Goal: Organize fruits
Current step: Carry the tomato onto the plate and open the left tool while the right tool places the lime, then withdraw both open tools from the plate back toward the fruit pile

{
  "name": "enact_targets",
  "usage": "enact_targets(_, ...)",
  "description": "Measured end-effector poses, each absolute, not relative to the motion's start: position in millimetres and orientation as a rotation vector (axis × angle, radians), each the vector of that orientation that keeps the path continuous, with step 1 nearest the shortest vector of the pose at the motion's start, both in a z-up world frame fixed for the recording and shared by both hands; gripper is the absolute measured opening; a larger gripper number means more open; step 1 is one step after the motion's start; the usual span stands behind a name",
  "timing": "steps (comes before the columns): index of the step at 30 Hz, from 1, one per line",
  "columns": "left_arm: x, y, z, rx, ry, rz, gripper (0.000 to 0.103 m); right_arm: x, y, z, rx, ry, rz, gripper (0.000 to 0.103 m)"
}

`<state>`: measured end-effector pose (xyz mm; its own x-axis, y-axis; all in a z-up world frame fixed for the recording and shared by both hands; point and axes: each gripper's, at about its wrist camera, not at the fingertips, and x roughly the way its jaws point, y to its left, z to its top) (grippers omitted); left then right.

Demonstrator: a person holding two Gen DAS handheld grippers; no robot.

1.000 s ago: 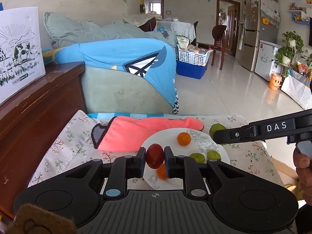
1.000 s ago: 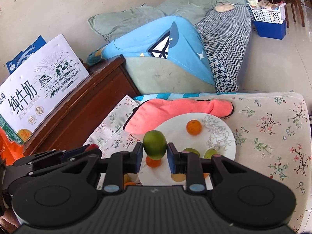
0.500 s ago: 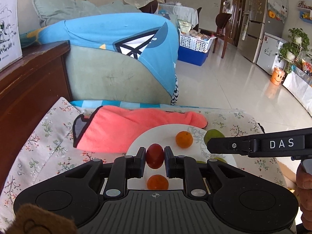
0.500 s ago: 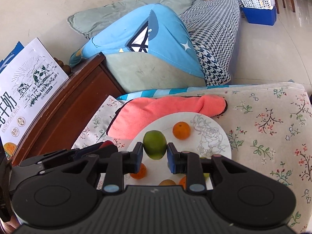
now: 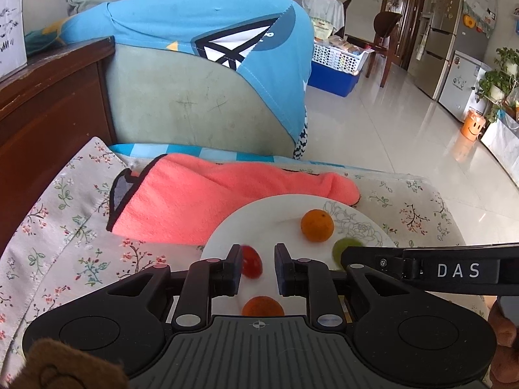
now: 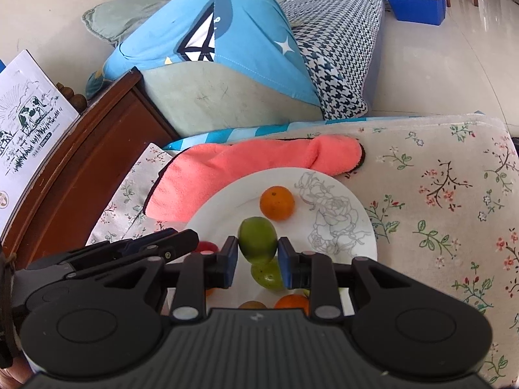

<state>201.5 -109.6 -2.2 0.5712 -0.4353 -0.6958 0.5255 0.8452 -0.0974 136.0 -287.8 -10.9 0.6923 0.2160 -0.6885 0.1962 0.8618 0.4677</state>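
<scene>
A white plate (image 5: pixel 227 227) (image 6: pixel 356 204) lies on the flowered cloth and holds several small fruits. My left gripper (image 5: pixel 261 269) hovers low over it with its jaws opening. The red fruit (image 5: pixel 251 261) is blurred beside the left pad, with a gap to the right pad. My right gripper (image 6: pixel 258 261) is beginning to open, and a green fruit (image 6: pixel 258 243) still sits between its pads, touching both. Under it lies a second green fruit (image 6: pixel 267 275). An orange (image 5: pixel 317 225) (image 6: pixel 276 202) rests farther back, and another orange (image 5: pixel 262 306) lies near the front.
A pink towel (image 5: pixel 211 201) (image 6: pixel 259 159) lies behind the plate. A dark wooden cabinet (image 5: pixel 48 103) stands at the left with a milk carton box (image 6: pixel 29 120) on it. A sofa under a blue garment (image 5: pixel 194 32) is behind. A person's hand (image 5: pixel 502 324) shows at the right edge.
Both grippers have come down and forward over the plate. The left jaws have parted and the red fruit has slipped out of their grip. The green fruit stays between the right pads.
</scene>
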Motion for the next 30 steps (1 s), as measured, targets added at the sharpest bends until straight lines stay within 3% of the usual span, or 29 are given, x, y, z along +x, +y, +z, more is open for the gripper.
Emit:
enact_targets(2, 201, -109, 0, 0.118, 0.776, -0.565, 0.022, 136, -288, -11, 0.555, 0.818, 0.012, 0.03)
enact_targets(7, 194, -103, 16, 0.092, 0.737, -0.516, 0.065, 132, -289, -5, 0.571, 0.794, 0.023, 0.033)
enact_targets(10, 194, -95, 25, 0.056, 0.728, -0.494, 0.084, 129, -292, -1, 0.583, 0.783, 0.028, 0.036)
enact_targets(15, 188, -79, 37, 0.01, 0.741, -0.455, 0.096, 121, -291, 8, 0.569, 0.76, 0.031, 0.05)
enact_targets(19, 180, -66, 41, -0.004, 0.764, -0.398, 0.1, 113, -289, 14, 0.55, 0.753, 0.038, 0.062)
enact_targets(30, 146, -18, 30, -0.13, 0.824, -0.399, 0.1, 88, -258, 16, 0.473, 0.792, 0.104, 0.068)
